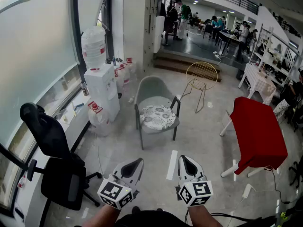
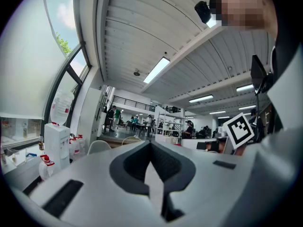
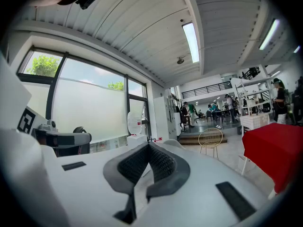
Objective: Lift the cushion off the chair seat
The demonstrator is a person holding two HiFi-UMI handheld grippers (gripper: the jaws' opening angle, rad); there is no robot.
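Jaws together, empty — cushion (image 1: 157,116) well ahead

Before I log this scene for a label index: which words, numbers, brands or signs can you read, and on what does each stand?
No text here can be read.
Water jug: red label, too small to read.
Left claw and right claw: only black-and-white square markers, no lettering.
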